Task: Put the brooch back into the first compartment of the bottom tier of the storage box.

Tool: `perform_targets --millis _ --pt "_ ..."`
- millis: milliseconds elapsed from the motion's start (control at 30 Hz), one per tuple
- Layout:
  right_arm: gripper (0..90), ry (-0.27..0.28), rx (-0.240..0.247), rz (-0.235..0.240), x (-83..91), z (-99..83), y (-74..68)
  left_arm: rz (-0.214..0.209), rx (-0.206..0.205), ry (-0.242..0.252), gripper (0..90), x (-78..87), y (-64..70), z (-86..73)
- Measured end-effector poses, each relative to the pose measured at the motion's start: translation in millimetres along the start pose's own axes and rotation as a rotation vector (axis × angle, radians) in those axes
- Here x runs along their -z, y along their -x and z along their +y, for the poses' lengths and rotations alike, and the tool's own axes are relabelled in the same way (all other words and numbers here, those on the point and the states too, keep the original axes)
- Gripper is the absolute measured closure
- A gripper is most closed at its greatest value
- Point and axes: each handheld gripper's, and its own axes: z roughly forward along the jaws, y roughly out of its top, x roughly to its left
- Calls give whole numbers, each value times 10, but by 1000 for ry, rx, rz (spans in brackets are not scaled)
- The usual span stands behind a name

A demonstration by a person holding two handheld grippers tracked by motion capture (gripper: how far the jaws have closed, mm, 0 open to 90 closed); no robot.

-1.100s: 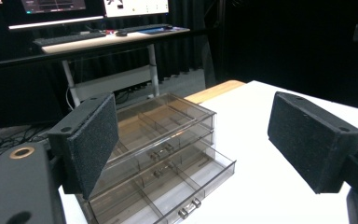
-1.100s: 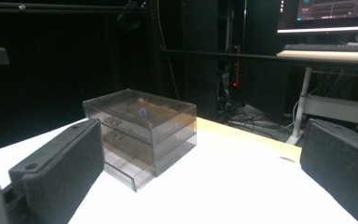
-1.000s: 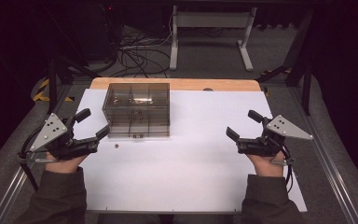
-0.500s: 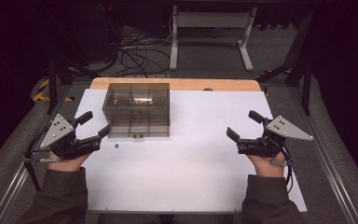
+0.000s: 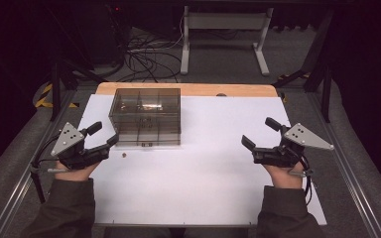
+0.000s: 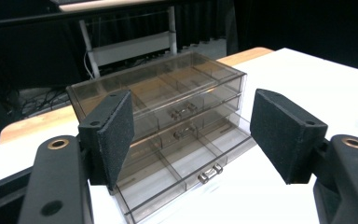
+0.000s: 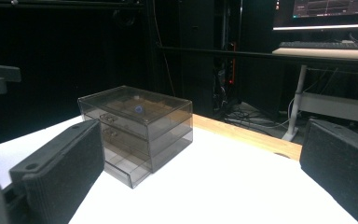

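Observation:
A clear smoky plastic drawer box with three stacked drawers stands on the white table top, left of the middle and toward the back. My left gripper is open just left of the box's front corner, apart from it. In the left gripper view the box fills the gap between the spread jaws of that gripper, its small handles facing me. My right gripper is open and empty at the right side of the table. In the right gripper view the box stands well ahead of the open gripper.
A tiny brown object lies on the white sheet just in front of the box's left corner. A wooden strip runs along the table's far edge. Metal rails line both sides. Cables and a white stand lie on the floor beyond.
My left gripper has shifted a little to the right, closer to the box. The right gripper has hardly moved. Both stay open.

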Motion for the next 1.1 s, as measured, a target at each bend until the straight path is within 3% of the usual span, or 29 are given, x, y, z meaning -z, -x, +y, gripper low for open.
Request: perform_targets --millis 1100 --pt "7 -3 2 -5 1 4 -11 17 15 -126 390 -266 8 -243"
